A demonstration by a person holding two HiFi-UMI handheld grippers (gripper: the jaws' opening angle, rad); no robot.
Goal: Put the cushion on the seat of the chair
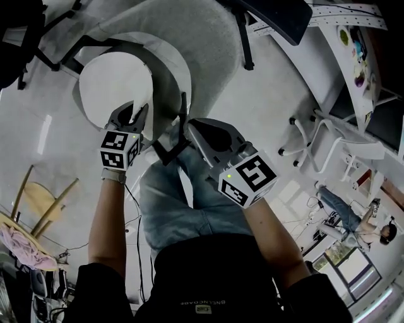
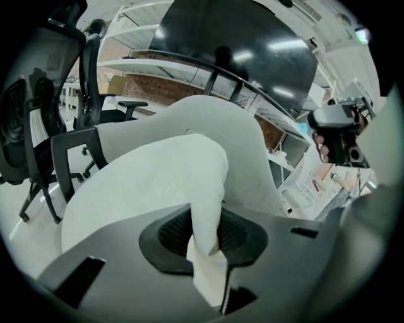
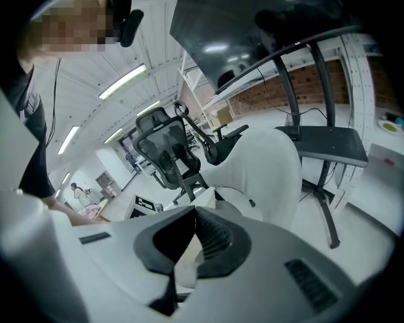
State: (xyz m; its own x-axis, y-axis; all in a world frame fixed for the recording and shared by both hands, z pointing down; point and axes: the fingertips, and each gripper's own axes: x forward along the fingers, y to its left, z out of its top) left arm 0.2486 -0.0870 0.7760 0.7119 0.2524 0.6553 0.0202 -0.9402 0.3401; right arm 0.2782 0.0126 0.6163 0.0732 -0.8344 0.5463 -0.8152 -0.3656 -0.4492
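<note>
A round white cushion [image 1: 117, 85] hangs over the pale grey shell chair [image 1: 202, 44] in the head view. My left gripper [image 1: 134, 113] is shut on its near edge. In the left gripper view a fold of the cushion [image 2: 145, 183] is pinched between the pads of the left gripper [image 2: 211, 252], with the chair's back [image 2: 240, 132] behind. My right gripper [image 1: 189, 126] sits at the cushion's right side. In the right gripper view the right gripper [image 3: 189, 252] is shut on a thin white edge of the cushion [image 3: 187, 265], and the chair [image 3: 271, 170] stands just beyond.
A black office chair [image 1: 25, 38] stands to the left, and also shows as a black office chair [image 3: 164, 151] in the right gripper view. A dark desk [image 1: 278, 19] on black legs is behind the chair. A white table [image 1: 353, 38] and white frame [image 1: 315, 145] are right. A wooden chair [image 1: 38, 202] is lower left.
</note>
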